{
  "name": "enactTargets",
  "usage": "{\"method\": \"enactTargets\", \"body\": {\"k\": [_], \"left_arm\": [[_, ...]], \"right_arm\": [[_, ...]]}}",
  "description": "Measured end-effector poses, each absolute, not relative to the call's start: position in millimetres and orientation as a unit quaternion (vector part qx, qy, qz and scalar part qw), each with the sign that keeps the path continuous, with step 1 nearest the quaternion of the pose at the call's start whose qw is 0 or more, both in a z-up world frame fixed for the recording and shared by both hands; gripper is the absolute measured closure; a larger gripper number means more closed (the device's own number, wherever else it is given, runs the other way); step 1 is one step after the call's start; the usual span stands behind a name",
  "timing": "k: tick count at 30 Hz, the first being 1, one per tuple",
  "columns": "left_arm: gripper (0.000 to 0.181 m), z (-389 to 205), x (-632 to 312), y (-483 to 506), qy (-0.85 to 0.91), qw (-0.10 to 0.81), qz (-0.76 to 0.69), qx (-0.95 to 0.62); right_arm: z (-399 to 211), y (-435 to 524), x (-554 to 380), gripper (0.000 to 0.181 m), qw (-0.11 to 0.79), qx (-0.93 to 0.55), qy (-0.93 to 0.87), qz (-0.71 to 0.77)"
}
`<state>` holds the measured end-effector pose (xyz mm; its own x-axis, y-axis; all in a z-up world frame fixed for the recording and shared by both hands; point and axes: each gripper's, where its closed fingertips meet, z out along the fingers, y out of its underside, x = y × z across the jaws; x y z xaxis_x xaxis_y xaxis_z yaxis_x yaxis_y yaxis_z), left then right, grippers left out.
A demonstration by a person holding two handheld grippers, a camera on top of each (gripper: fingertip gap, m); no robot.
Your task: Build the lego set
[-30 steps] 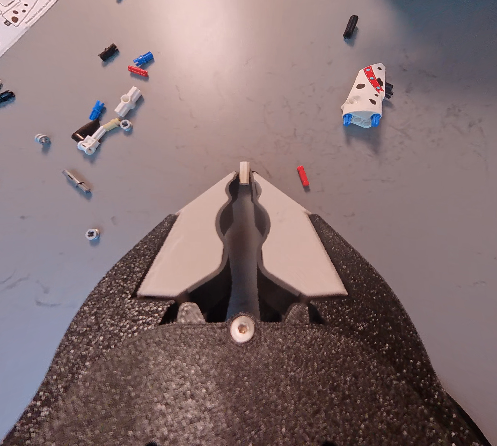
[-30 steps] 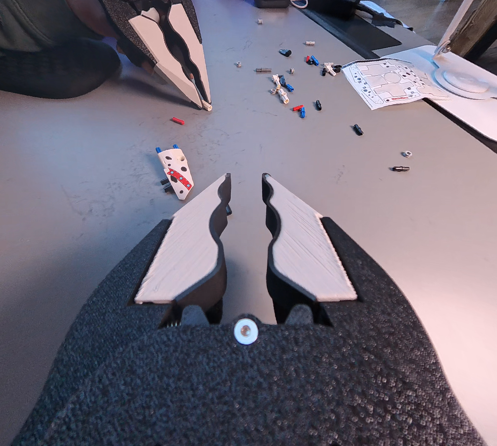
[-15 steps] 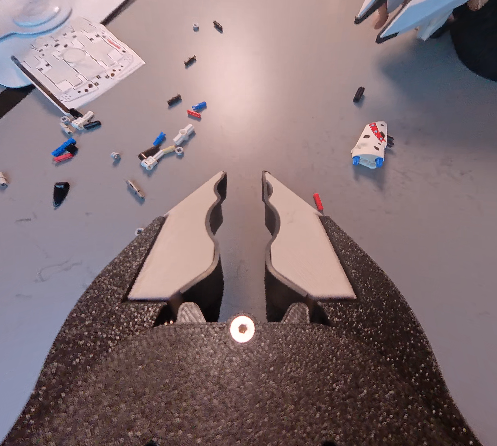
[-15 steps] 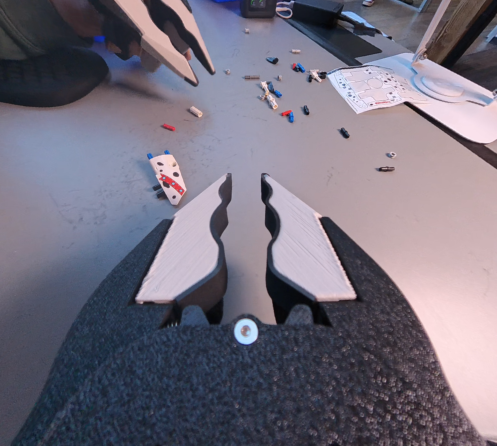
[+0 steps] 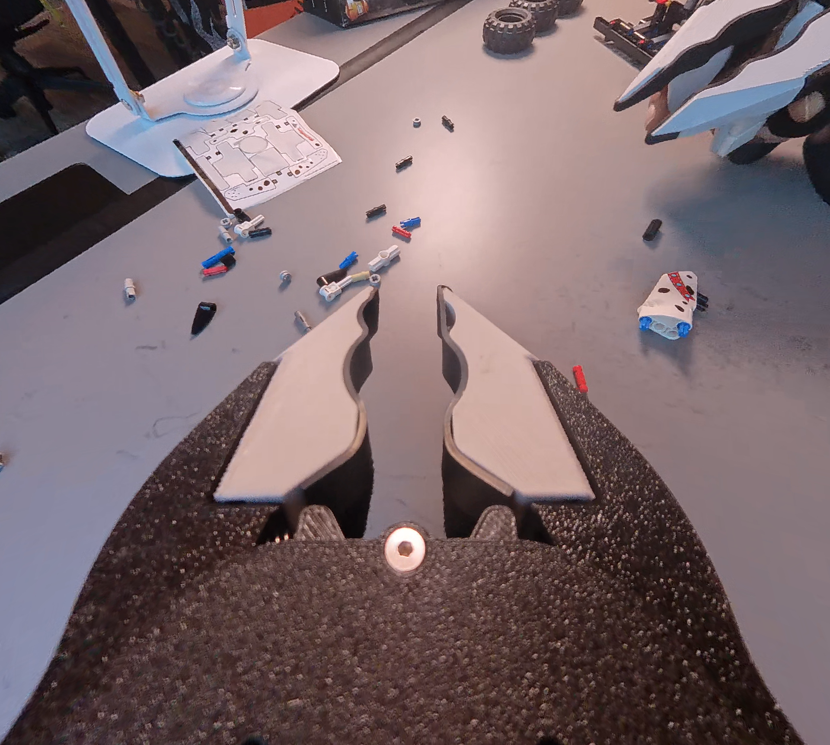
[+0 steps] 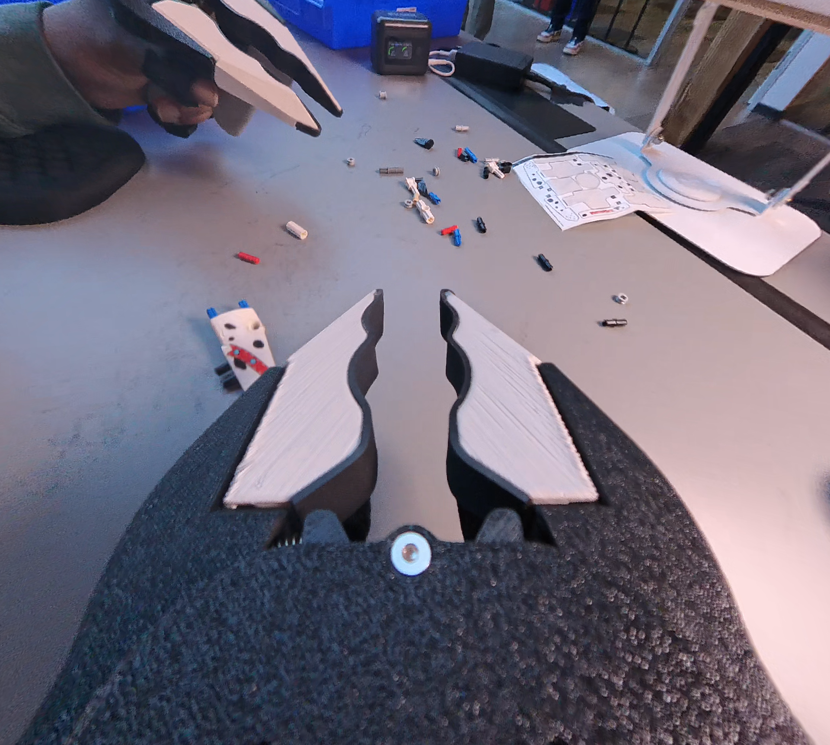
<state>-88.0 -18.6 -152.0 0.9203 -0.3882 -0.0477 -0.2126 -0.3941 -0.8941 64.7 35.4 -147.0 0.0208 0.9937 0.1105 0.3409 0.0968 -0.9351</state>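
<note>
Plastic is all that lies on the grey tabletop [image 5: 516,193], so everything here should be light, stiff and slick, prone to skate away if nudged. Both claws hang above it with nothing in them: the left gripper [image 5: 408,293] has its jaws parted by a clear gap, and the right gripper [image 6: 411,294] is spread about as wide.

Off to the right of the left claw's tips, near but apart, rests the white wedge-shaped Lego panel with black spots and a red band [image 5: 670,305]; in the right wrist view it sits just beside the right claw's left finger [image 6: 242,342]. Its long axis runs from a broad end carrying two blue pins to a narrower end, and that blue-pinned end points away from the right claw, toward the left one. Black pins jut from one long edge. I judge the flat long sides the best hold, clear of the pins.

Ahead of the right claw, a small beige cylindrical connector [image 6: 297,229] lies on its side, with a short red pin [image 6: 248,258] near it. Either would likely roll, so pinching across the barrel seems safest.
</note>
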Motion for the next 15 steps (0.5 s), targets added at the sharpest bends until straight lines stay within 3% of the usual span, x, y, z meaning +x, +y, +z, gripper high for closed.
{"method": "enactTargets", "body": {"k": [10,15], "left_arm": [[0.159,-155.6,-92.2,-17.8,0.179,0.521,-0.070,-0.832],[0.159,-159.3,-93.1,-17.8,0.191,0.514,-0.055,-0.834]], "right_arm": [[-206.2,48.9,-81.2,0.153,0.274,-0.540,-0.751,0.264],[-212.1,53.9,-88.5,0.175,0.243,-0.534,-0.776,0.230]]}}
